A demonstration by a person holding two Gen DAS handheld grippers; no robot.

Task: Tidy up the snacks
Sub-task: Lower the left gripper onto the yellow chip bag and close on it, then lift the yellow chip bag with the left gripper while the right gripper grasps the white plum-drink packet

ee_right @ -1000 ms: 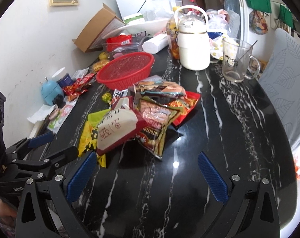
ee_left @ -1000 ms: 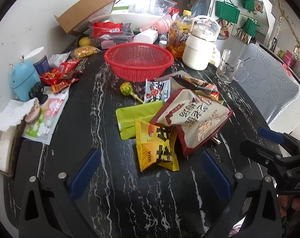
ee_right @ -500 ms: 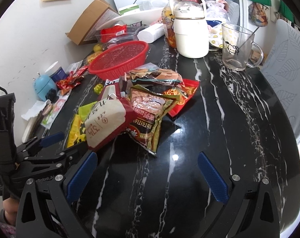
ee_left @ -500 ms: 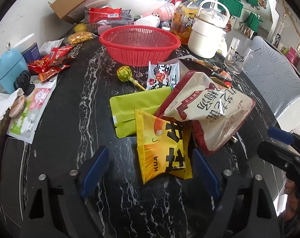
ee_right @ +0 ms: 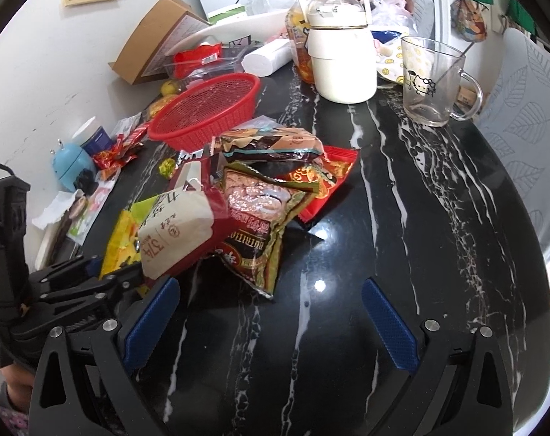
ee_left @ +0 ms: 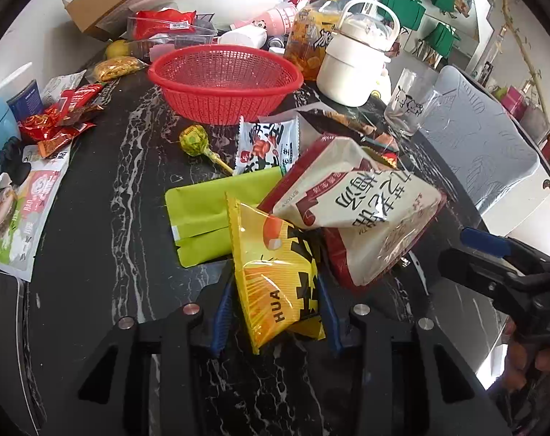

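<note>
My left gripper (ee_left: 275,312) has its jaws closing around the near end of a yellow snack packet (ee_left: 275,265), and both blue pads touch its sides. The packet lies on the black marble table (ee_right: 384,218), partly under a white-and-red bag (ee_left: 362,214) and over a green pouch (ee_left: 206,218). Behind them stands an empty red basket (ee_left: 224,76). A lollipop (ee_left: 193,140) and a white sachet (ee_left: 266,143) lie before it. My right gripper (ee_right: 271,323) is open over bare table, just short of a brown-and-green packet (ee_right: 253,218).
A white jug (ee_right: 342,58), a glass mug (ee_right: 431,83) and a juice bottle (ee_left: 311,40) stand at the back right. A cardboard box (ee_right: 155,43), red wrappers (ee_left: 60,116) and a blue gadget (ee_right: 71,167) line the wall side. A grey chair (ee_left: 482,152) stands right.
My left gripper came forward and down over the yellow packet, and its jaws drew in from wide open onto the packet's sides. The right gripper edged slightly closer to the pile.
</note>
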